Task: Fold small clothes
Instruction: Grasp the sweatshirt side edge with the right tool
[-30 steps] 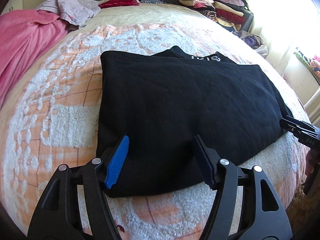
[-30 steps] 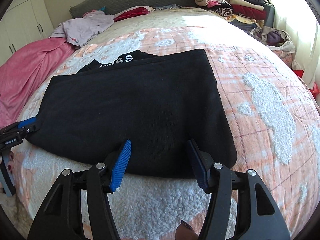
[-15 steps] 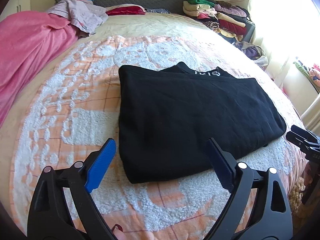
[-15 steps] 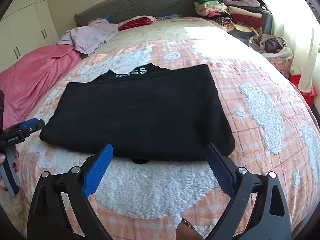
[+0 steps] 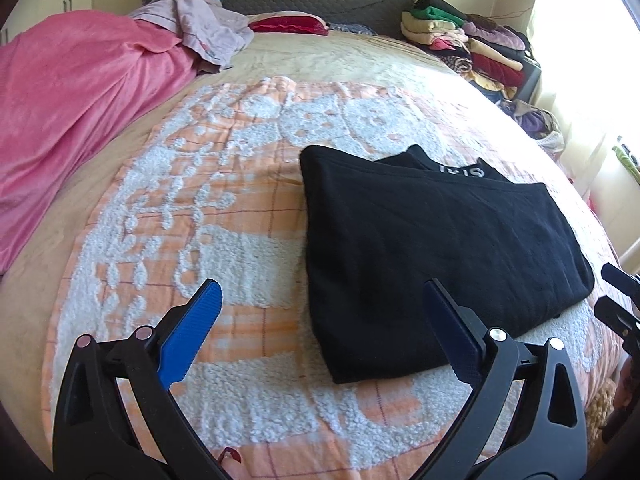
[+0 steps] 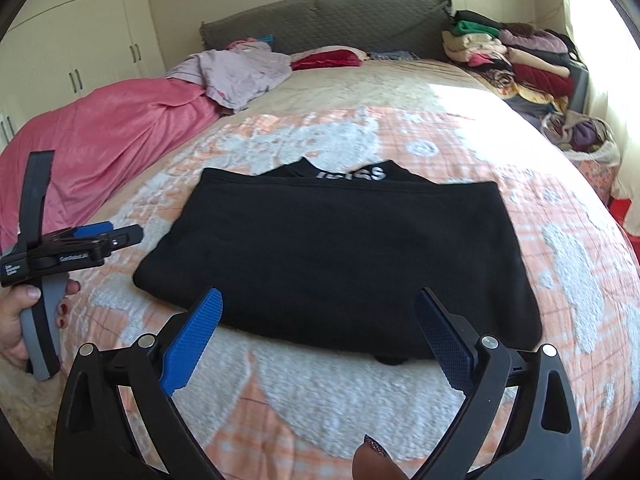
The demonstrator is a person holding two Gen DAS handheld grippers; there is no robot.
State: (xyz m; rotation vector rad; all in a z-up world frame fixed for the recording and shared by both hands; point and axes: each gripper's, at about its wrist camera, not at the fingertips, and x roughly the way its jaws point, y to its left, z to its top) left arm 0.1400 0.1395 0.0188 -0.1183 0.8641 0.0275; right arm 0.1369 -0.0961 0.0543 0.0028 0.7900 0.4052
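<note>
A black garment (image 5: 432, 248) lies folded into a flat rectangle on the orange and white bedspread (image 5: 224, 240), its collar with white lettering (image 6: 352, 174) at the far edge. My left gripper (image 5: 320, 286) hangs above the garment's near left corner, jaws opening wide, no cloth pinched. My right gripper (image 6: 319, 292) hovers over the near edge, jaws also opening, with nothing gripped. In the right wrist view, a hand holds the left gripper (image 6: 80, 240) at the left.
A pink blanket (image 5: 80, 100) covers the bed's left side, with a crumpled lilac garment (image 5: 200, 28) and a red item (image 5: 288, 24) by the grey headboard (image 6: 320, 20). Folded clothes (image 5: 460, 40) are stacked at the far right. A wardrobe (image 6: 80, 40) stands at the left.
Both grippers widened their jaws and drew back and up from the garment's near edge. The black garment stays flat on the bed.
</note>
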